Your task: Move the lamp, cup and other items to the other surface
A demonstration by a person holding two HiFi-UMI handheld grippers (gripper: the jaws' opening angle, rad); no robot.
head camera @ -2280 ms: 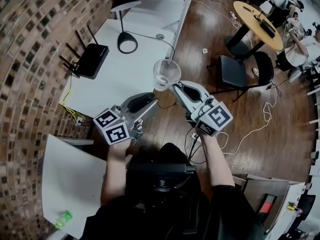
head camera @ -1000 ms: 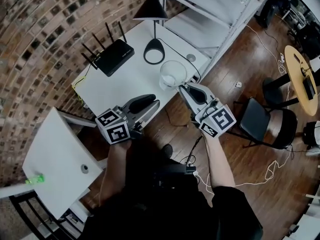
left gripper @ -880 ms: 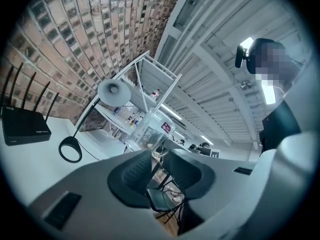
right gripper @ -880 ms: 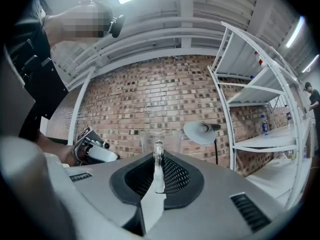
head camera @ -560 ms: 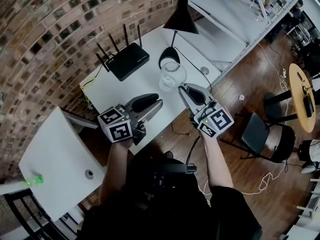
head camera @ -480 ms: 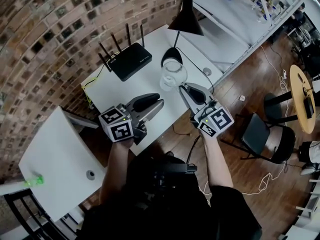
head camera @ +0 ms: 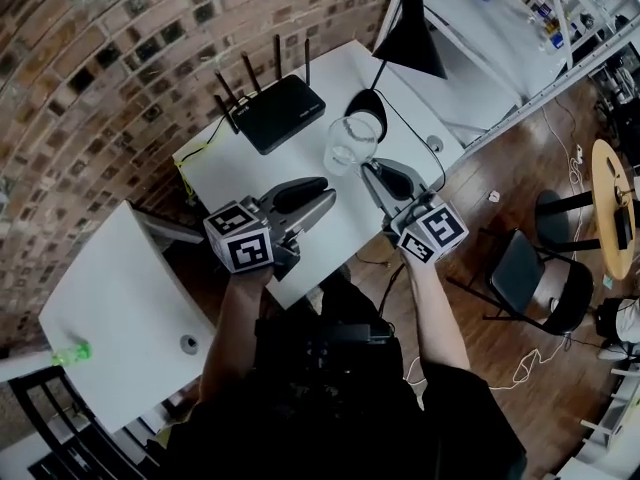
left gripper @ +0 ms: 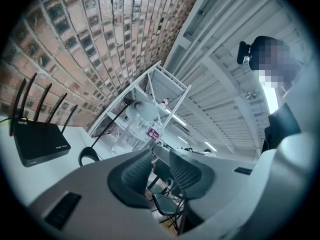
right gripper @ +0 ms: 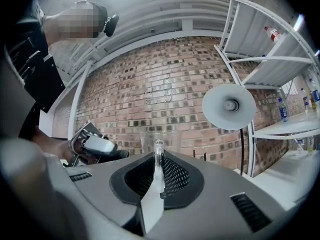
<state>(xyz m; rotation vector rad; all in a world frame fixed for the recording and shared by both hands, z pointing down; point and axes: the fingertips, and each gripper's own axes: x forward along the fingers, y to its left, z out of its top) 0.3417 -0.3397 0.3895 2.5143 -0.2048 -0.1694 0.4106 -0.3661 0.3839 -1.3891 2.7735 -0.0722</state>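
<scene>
Over the white tabletop by the brick wall, the right gripper has the clear glass cup in hand. Its jaws are pinched almost together on the cup's thin wall, one pad inside the rim and one outside, as that gripper's own view shows plainly. The cup sits upright in the grip, between the black router with four antennas and the round base of the black desk lamp. Whether its bottom touches the tabletop I can't tell from above.

On the other side, the left gripper points the same way, just beside the right one and nearer the tabletop's front edge. Its jaws stand a narrow gap apart, and nothing is between them, only the room beyond.

The lamp's dark cone shade leans out over the far corner of the tabletop. Off to the lower left, well apart, a second white tabletop carries a small green object near its edge.
</scene>
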